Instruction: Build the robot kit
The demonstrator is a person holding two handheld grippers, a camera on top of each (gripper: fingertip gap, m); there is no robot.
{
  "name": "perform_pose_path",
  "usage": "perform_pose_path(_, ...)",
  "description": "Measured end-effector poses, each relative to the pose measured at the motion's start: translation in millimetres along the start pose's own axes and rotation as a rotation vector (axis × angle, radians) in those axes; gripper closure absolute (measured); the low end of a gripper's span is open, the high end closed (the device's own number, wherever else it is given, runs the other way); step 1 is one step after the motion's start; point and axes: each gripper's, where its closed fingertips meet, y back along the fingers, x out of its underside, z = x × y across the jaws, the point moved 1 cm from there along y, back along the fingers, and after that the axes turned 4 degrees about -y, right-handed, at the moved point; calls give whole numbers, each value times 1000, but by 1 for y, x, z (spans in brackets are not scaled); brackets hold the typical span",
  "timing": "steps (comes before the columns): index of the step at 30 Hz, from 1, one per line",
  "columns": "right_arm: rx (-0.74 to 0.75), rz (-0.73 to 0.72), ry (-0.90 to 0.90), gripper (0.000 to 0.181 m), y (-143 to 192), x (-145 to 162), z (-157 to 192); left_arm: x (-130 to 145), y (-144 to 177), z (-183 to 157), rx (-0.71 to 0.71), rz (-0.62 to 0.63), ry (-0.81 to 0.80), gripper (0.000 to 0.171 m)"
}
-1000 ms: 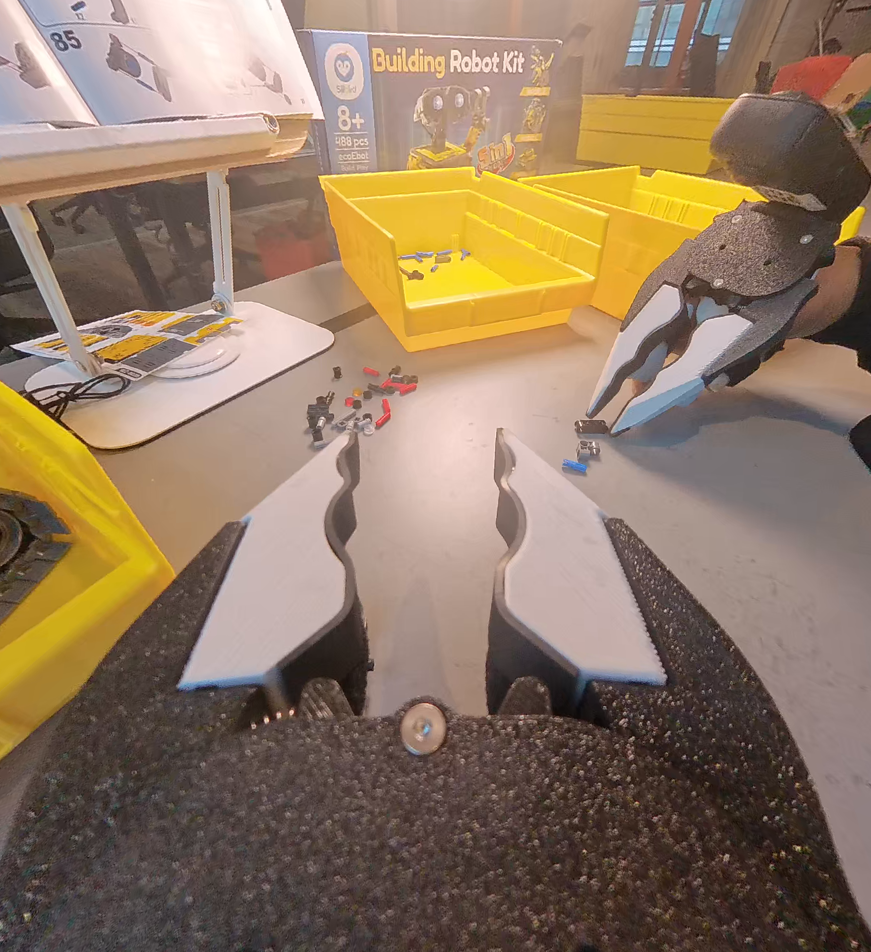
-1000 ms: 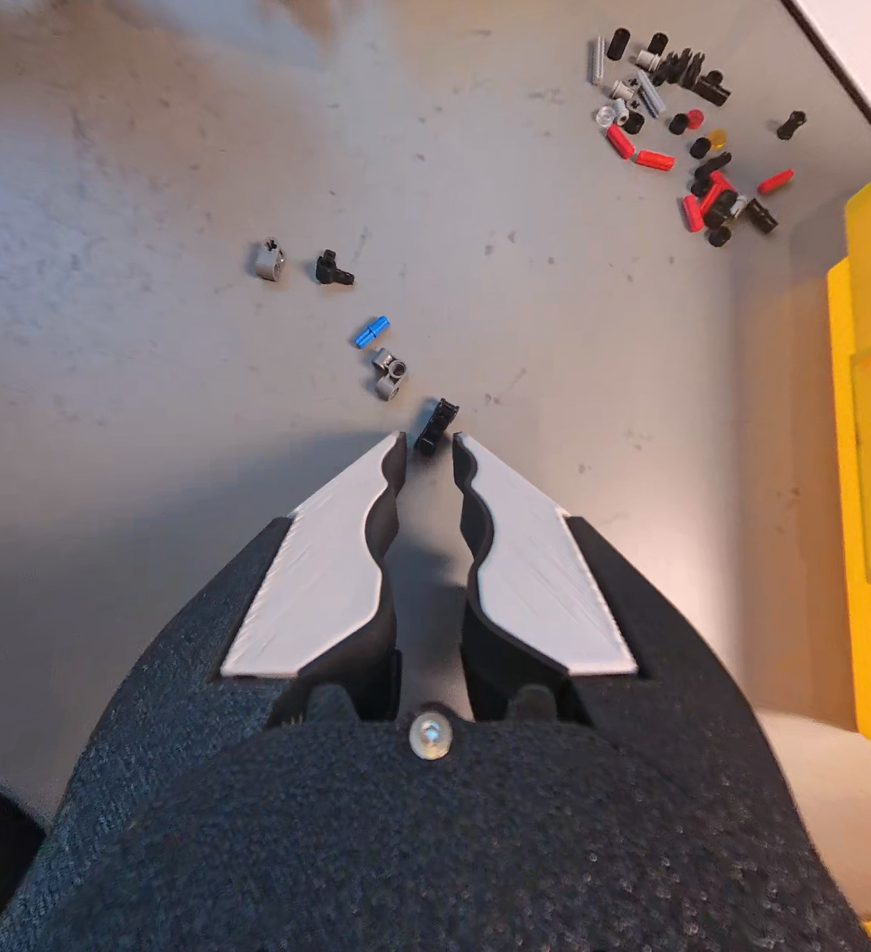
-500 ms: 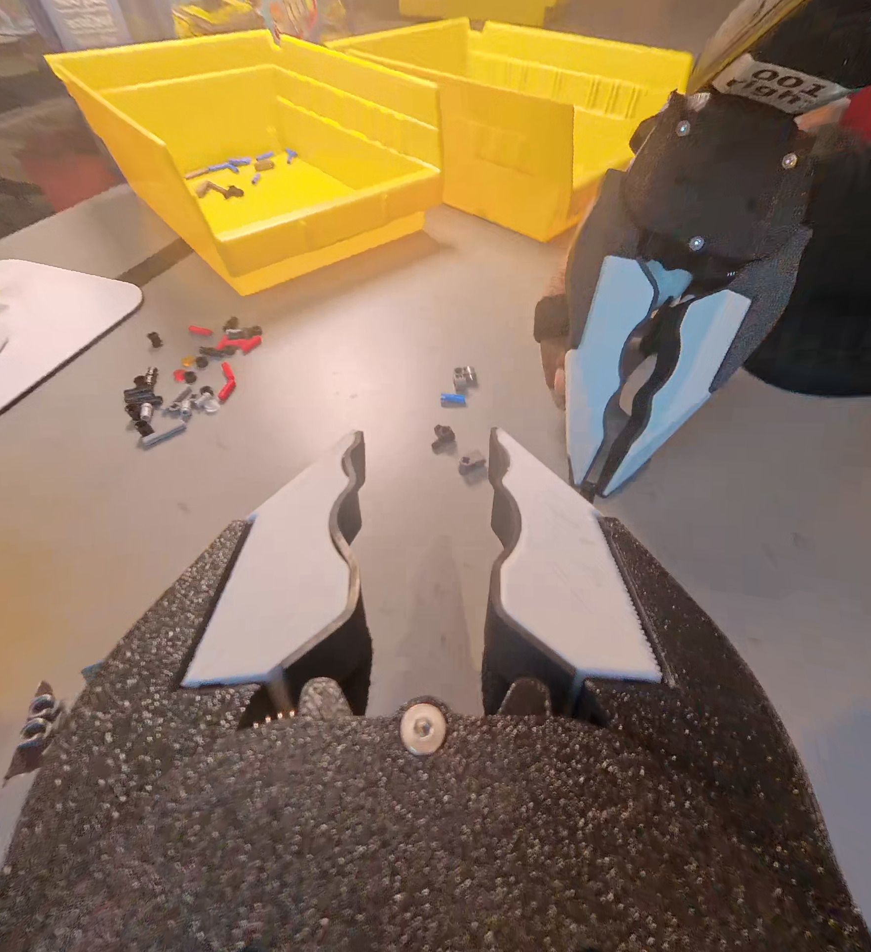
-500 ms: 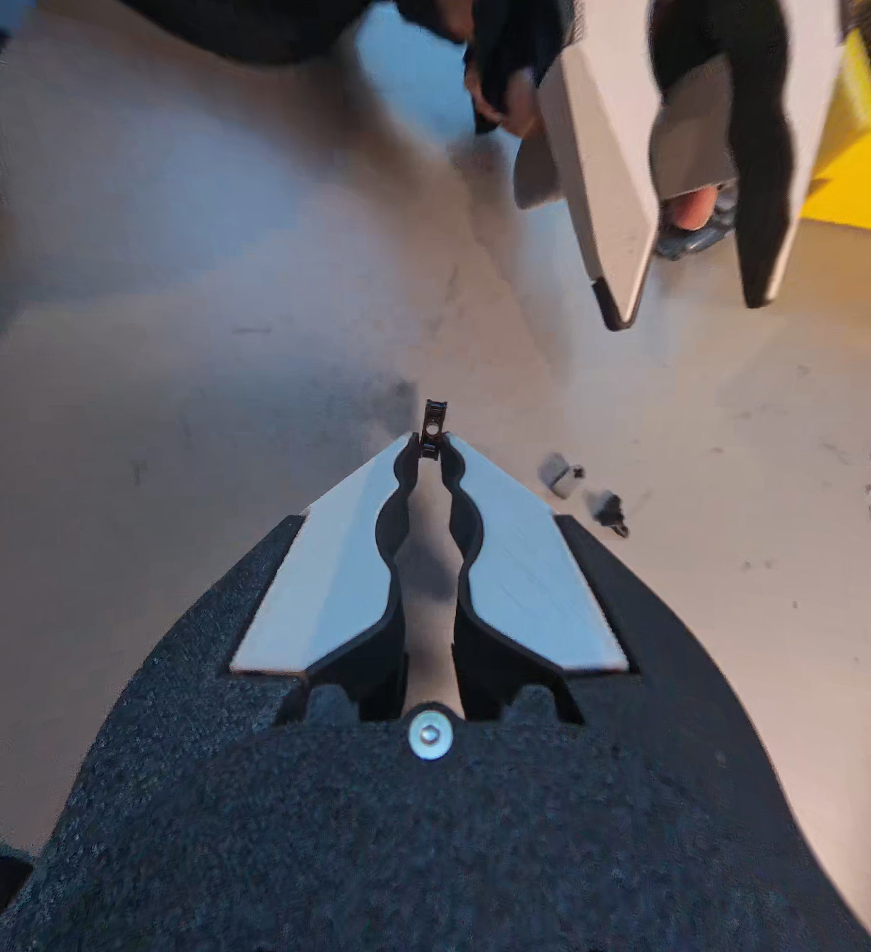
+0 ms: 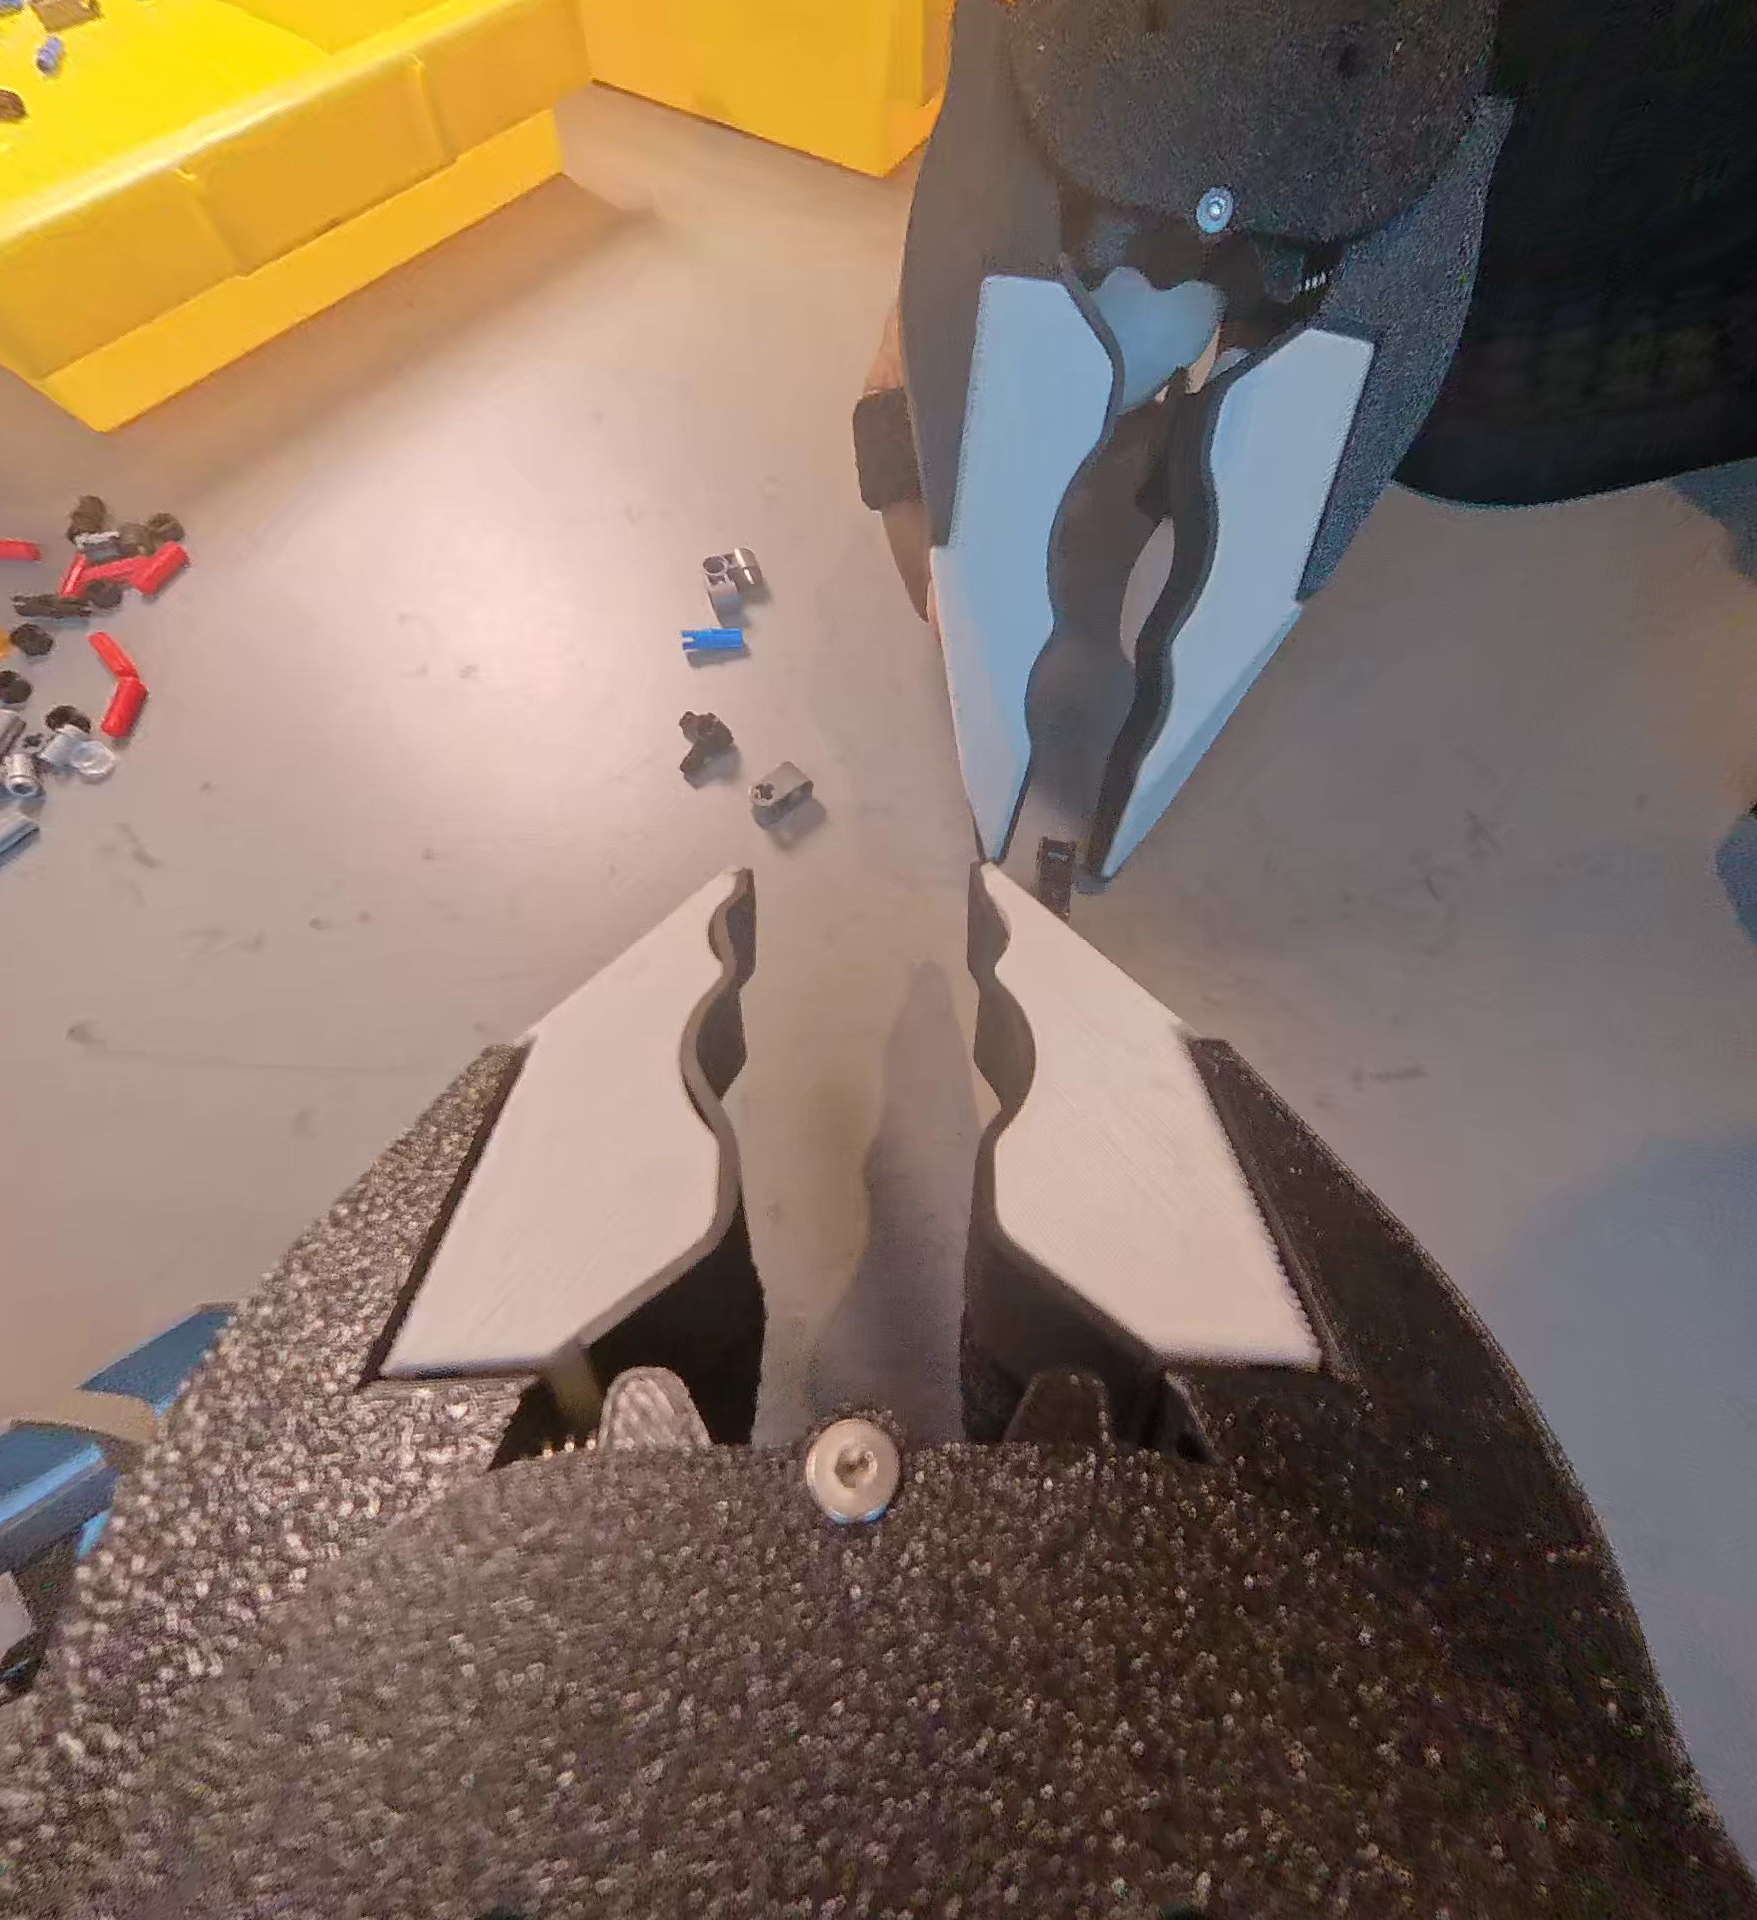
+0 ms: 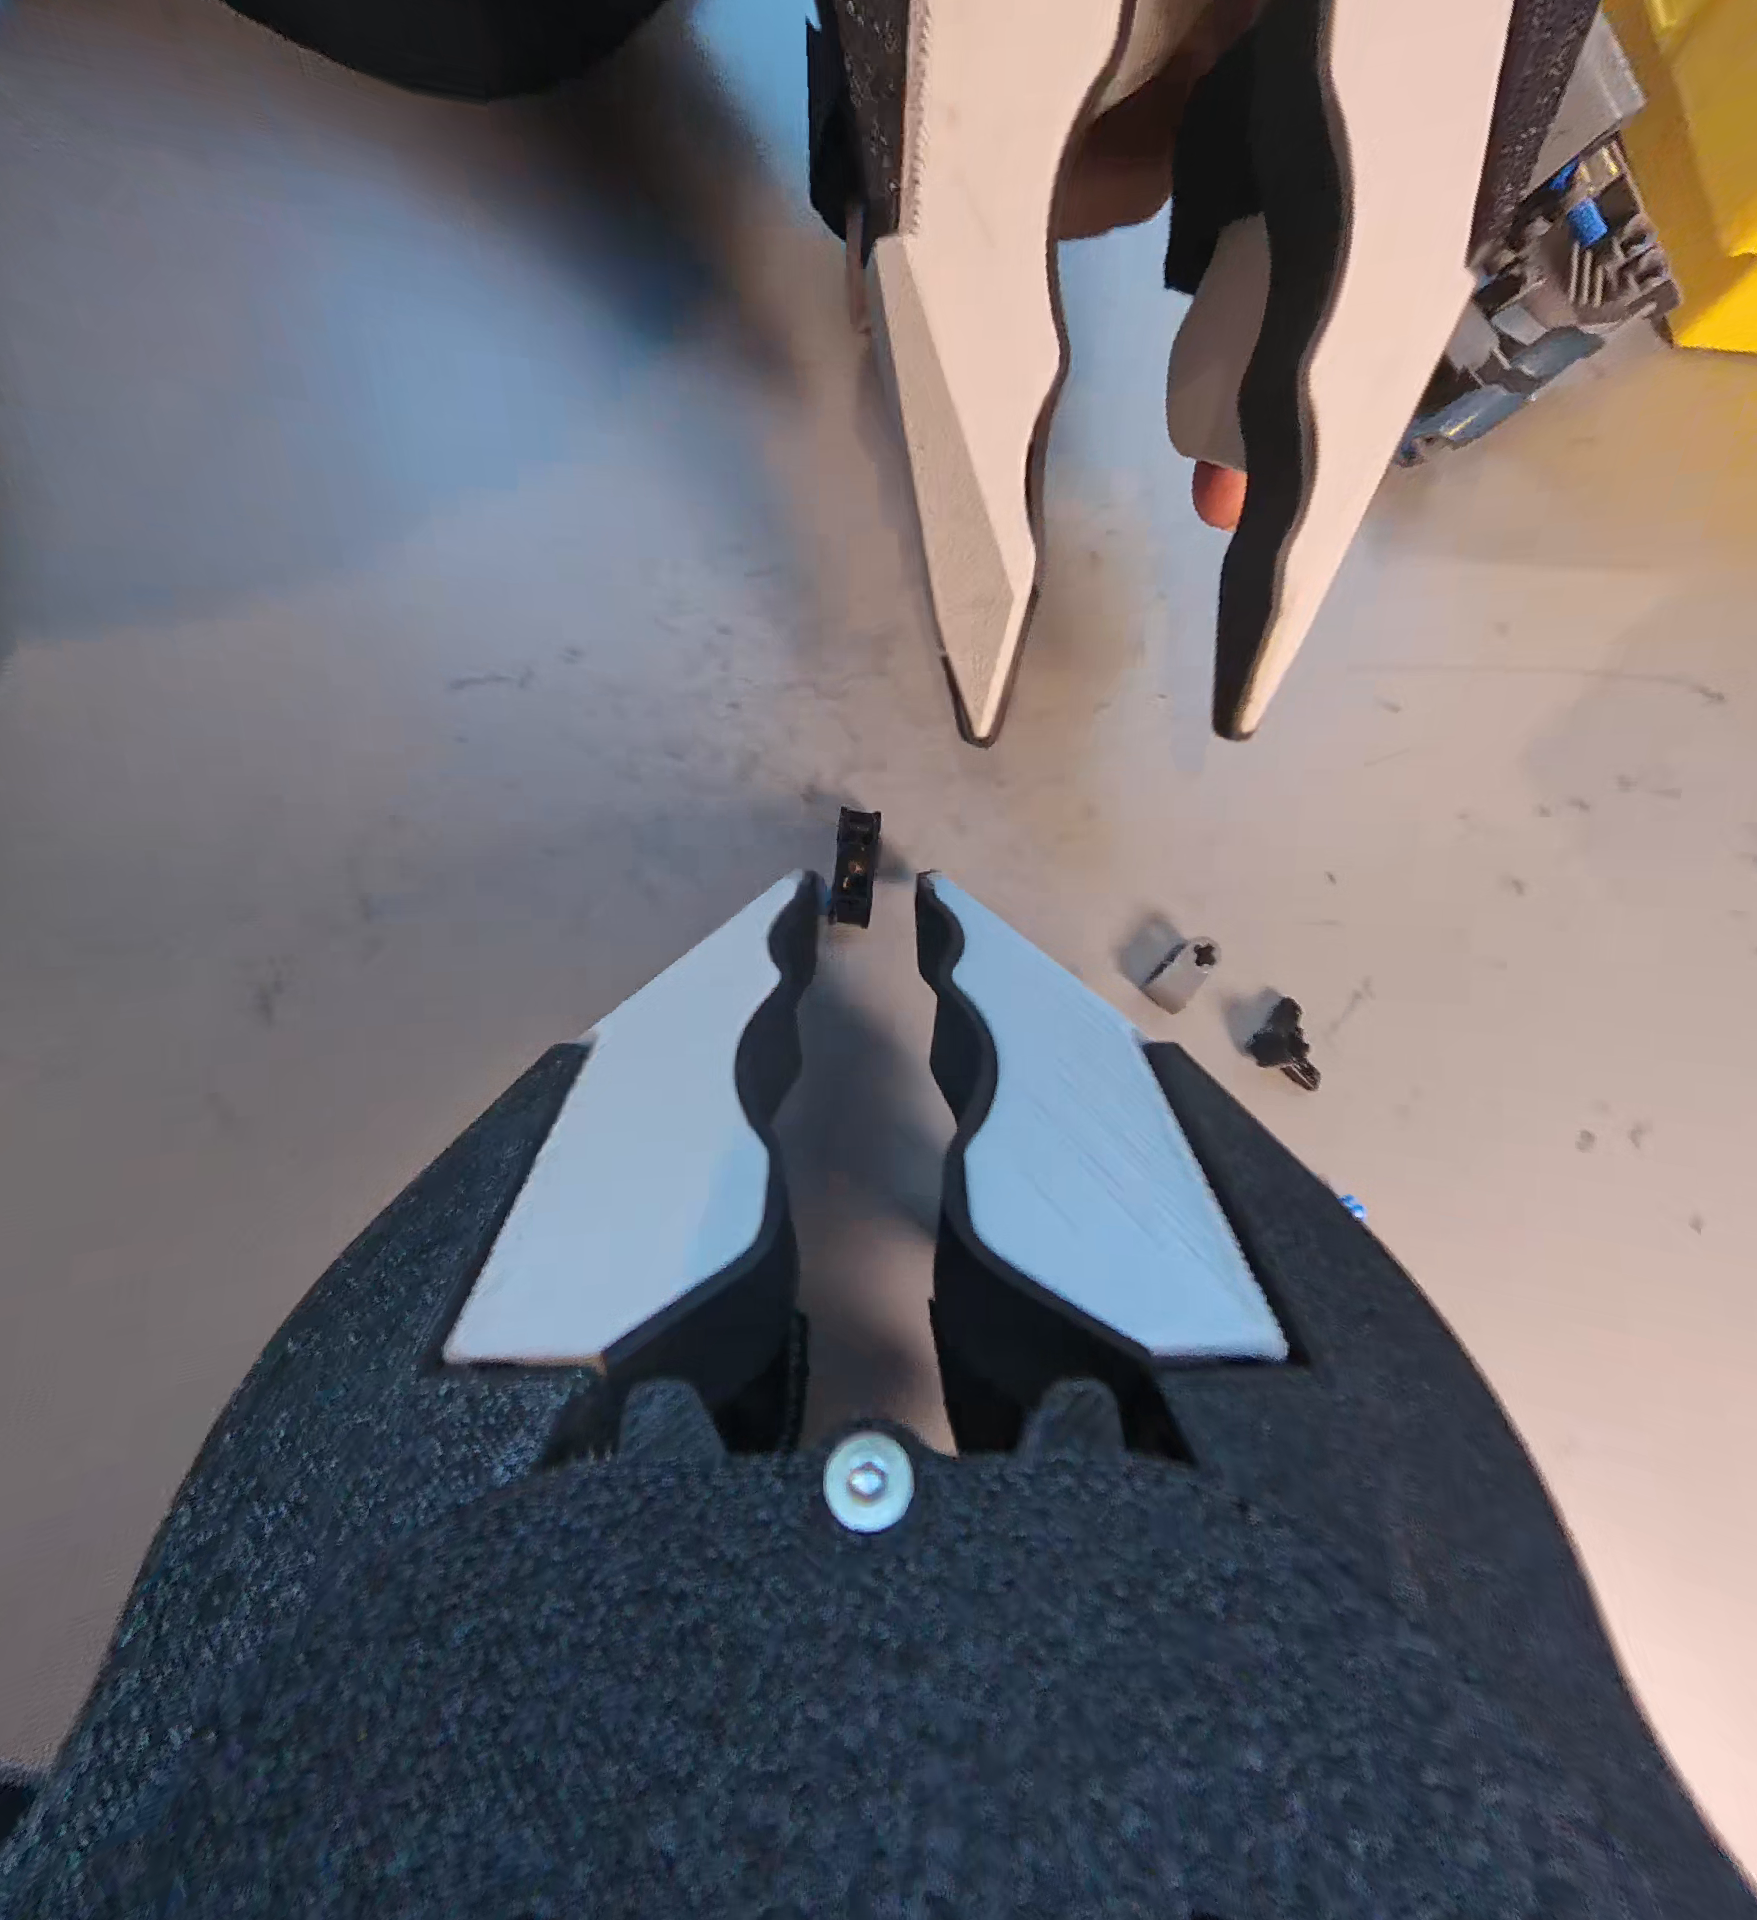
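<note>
A small black connector piece [image 6: 856, 868] stands on end on the grey table [image 6: 334, 727]. It is between the tips of my right gripper [image 6: 866, 883] and touches only the left finger; the jaws stand a little apart. It also shows in the left wrist view [image 5: 1056, 873], between the right gripper's [image 5: 1056, 862] tips. My left gripper [image 5: 863, 883] is open and empty. It points at the right gripper tip to tip, a short way from the piece, and shows in the right wrist view [image 6: 1102, 727].
A grey connector [image 5: 786, 790], a black pin [image 5: 705, 740], a blue pin [image 5: 713, 641] and another grey piece [image 5: 732, 575] lie left of the grippers. A pile of small parts [image 5: 53, 644] lies farther left. Yellow bins [image 5: 230, 156] stand behind. A grey-blue assembly [image 6: 1549, 281] sits beside a yellow bin [image 6: 1747, 156]. The left gripper's tips are roughly 5 cm from the right gripper's. My left gripper's tips are some 4 cm from the grey connector [image 5: 786, 790]. My right wrist view [image 6: 1183, 964] looks at it from another angle.
My right gripper, shut on the black piece half a second ago, has opened its jaws. My left gripper has moved in toward the right gripper's tips.
</note>
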Motion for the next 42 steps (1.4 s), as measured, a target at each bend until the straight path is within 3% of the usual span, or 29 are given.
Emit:
perform_pose_path(4, 84, 19, 135, 174, -2, -3, -2, 2, -1, -13, 102, 12, 64, 132)
perform_pose_path(7, 250, -102, 305, 173, 9, -23, -16, 1, 0, -22, 221, -1, 201, 132)
perform_pose_path(13, 499, -168, 535, 174, 32, -45, -31, -30, 15, -18, 291, -215, 333, 143)
perform_pose_path(18, 561, -207, 607, 174, 41, -56, -30, -39, 21, -10, 266, -281, 352, 163)
perform_pose_path(21, 510, -230, 537, 173, 40, -54, -28, -36, 18, -10, 208, -241, 265, 165)
perform_pose_path(24, 266, -287, 237, 153, 37, -45, -21, -28, 13, -11, 141, -173, 148, 165)
perform_pose_path(26, 150, -292, 116, 151, 35, -38, -17, -27, 10, -14, 134, -155, 106, 165)
perform_pose_path(37, 56, -250, 48, 172, 29, -26, -11, -22, -3, -31, 173, -112, 15, 165)
perform_pose_path(42, 37, -214, 33, 173, 26, -22, -10, -19, -6, -32, 176, -89, 27, 165)
